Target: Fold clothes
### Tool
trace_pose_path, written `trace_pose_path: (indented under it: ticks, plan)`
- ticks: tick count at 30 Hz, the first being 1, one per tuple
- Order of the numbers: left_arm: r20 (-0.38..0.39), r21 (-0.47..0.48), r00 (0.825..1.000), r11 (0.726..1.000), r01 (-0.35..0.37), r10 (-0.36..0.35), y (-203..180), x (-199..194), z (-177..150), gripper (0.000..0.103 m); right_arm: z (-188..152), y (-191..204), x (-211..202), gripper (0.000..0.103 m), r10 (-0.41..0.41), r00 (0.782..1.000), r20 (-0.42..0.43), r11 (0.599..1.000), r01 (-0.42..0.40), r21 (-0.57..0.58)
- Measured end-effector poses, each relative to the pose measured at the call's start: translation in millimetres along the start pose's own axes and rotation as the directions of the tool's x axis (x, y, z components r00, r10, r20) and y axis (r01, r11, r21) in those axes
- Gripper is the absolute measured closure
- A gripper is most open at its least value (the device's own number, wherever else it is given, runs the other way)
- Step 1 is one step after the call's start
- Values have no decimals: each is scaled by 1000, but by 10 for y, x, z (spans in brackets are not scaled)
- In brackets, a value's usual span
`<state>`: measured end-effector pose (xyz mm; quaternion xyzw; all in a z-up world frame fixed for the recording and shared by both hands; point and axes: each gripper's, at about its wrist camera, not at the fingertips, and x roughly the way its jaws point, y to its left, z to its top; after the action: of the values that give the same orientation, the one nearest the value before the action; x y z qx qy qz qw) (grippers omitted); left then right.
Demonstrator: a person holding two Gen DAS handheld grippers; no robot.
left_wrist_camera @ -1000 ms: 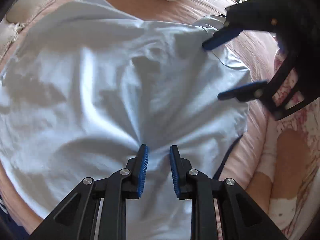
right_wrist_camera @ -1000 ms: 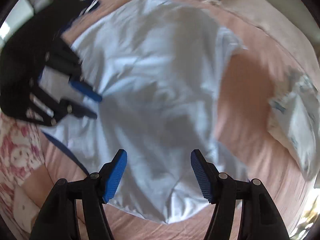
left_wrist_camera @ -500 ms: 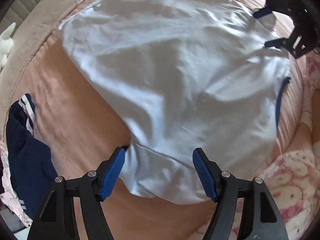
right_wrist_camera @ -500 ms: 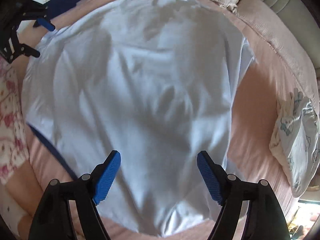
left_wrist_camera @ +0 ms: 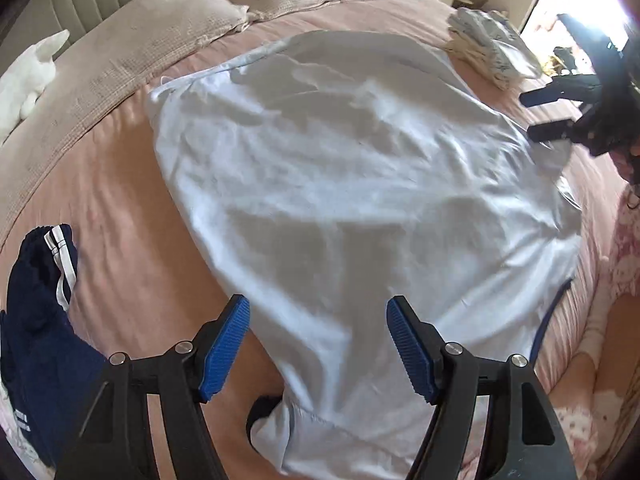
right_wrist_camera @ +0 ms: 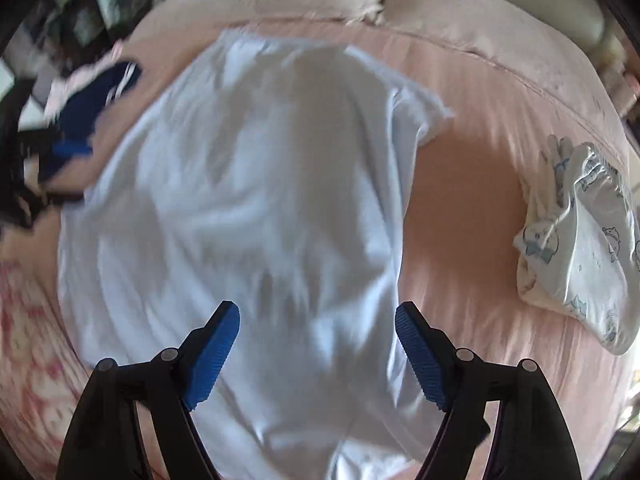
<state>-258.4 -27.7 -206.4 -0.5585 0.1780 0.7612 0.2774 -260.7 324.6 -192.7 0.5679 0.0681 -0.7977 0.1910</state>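
Note:
A pale blue T-shirt point(left_wrist_camera: 340, 160) lies spread out and wrinkled on the pink bed point(left_wrist_camera: 120, 208). My left gripper point(left_wrist_camera: 318, 318) hovers over the shirt's near edge. It is open wide, and nothing is pinched between its blue pads. My right gripper point(right_wrist_camera: 318, 316) hangs above the opposite side of the shirt point(right_wrist_camera: 240, 200), also open and holding nothing. In the left wrist view the right gripper point(left_wrist_camera: 540, 114) shows at the far right edge of the shirt. The right wrist view is blurred, with one blue pad point(right_wrist_camera: 70, 148) of the left gripper at its left edge.
A navy garment with white stripes point(left_wrist_camera: 36, 320) lies crumpled beside the shirt. A folded white printed garment point(right_wrist_camera: 580, 240) sits on the other side. Beige pillows point(left_wrist_camera: 160, 28) and a white plush toy point(left_wrist_camera: 28, 72) line the headboard. A person's leg in pink patterned clothing point(left_wrist_camera: 600, 320) is close by.
The left gripper let go of a pinch of shirt cloth and opened wide. The right jaws widened a little. Both grippers drew back and rose, so more of the bed shows.

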Motion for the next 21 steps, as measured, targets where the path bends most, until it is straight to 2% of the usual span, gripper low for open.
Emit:
trace_pose_path:
  ticks: [3, 6, 8, 10, 11, 12, 13, 15, 17, 18, 19, 20, 21]
  plan:
    - [90, -87, 996, 996, 11, -4, 336, -5, 217, 33, 469, -31, 192, 23, 39, 998, 39, 979, -46, 201]
    - [173, -218, 985, 974, 65, -27, 836, 65, 497, 33, 906, -508, 567, 23, 70, 997, 28, 922, -76, 381]
    - [190, -315, 981, 944, 94, -34, 1153, 212, 694, 33, 1030, -759, 855, 24, 156, 987, 28, 842, -148, 519]
    - [215, -408, 975, 903, 132, -46, 1436, 368, 868, 33, 1113, -980, 1145, 41, 263, 964, 36, 740, -226, 634]
    - [231, -453, 971, 877, 159, -56, 1562, 440, 931, 34, 1161, -1048, 1286, 45, 305, 951, 41, 695, -252, 674]
    - [245, -494, 967, 849, 188, -71, 1672, 503, 987, 35, 1200, -1065, 1384, 49, 325, 945, 40, 676, -262, 689]
    - [263, -526, 960, 820, 225, -94, 1757, 560, 1045, 35, 1234, -1053, 1459, 49, 332, 943, 35, 674, -263, 690]
    - [305, -554, 945, 785, 276, -117, 1847, 652, 1134, 35, 1376, -971, 1488, 49, 336, 942, 25, 718, -273, 641]
    - [314, -567, 946, 784, 255, -81, 1878, 738, 1233, 35, 1502, -874, 1508, 55, 351, 936, 20, 752, -295, 590]
    - [317, -572, 946, 781, 250, -71, 1890, 789, 1284, 35, 1547, -839, 1541, 60, 365, 931, 20, 753, -307, 582]
    - [323, -580, 942, 767, 274, -93, 1897, 861, 1332, 35, 1591, -804, 1573, 66, 378, 926, 20, 753, -320, 574]
    - [319, -586, 942, 759, 285, -107, 1887, 909, 1371, 47, 1613, -776, 1617, 70, 396, 918, 21, 747, -335, 575]
    - [311, -589, 944, 757, 282, -110, 1869, 940, 1405, 65, 1619, -744, 1677, 84, 418, 908, 18, 738, -352, 575]
